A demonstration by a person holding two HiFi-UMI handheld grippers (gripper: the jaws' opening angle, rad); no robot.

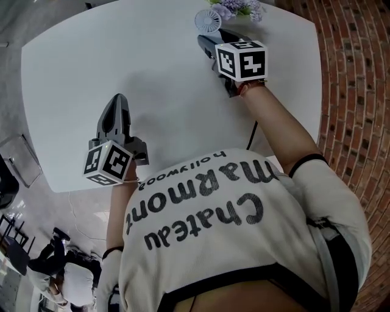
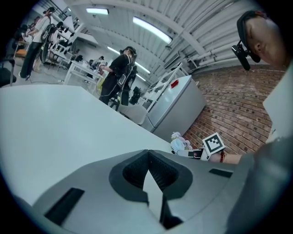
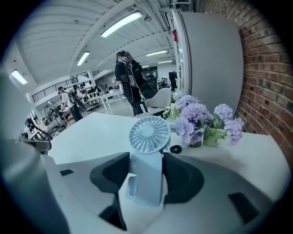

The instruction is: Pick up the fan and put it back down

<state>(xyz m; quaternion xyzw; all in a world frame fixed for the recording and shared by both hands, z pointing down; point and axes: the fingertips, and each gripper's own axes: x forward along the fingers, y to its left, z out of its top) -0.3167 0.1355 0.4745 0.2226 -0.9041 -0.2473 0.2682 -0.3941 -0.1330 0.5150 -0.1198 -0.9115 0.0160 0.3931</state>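
A small pale-blue hand-held fan (image 3: pixel 147 137) stands upright with its round grille toward the camera. Its handle sits between the two dark pads of my right gripper (image 3: pixel 145 171), which press on it from both sides. In the head view the fan (image 1: pixel 208 21) is at the far edge of the white table (image 1: pixel 91 67), with the right gripper (image 1: pixel 208 39) just behind it. I cannot tell whether the fan's base touches the table. My left gripper (image 1: pixel 119 102) hovers over the near left of the table, its jaws (image 2: pixel 148 156) shut with nothing between them.
A bunch of purple flowers (image 3: pixel 201 119) lies right behind the fan, also visible in the head view as the flowers (image 1: pixel 241 7). A small black object (image 3: pixel 175 149) lies beside them. A black cable (image 1: pixel 251 135) hangs off the near table edge. A brick surface (image 1: pixel 353 73) lies to the right.
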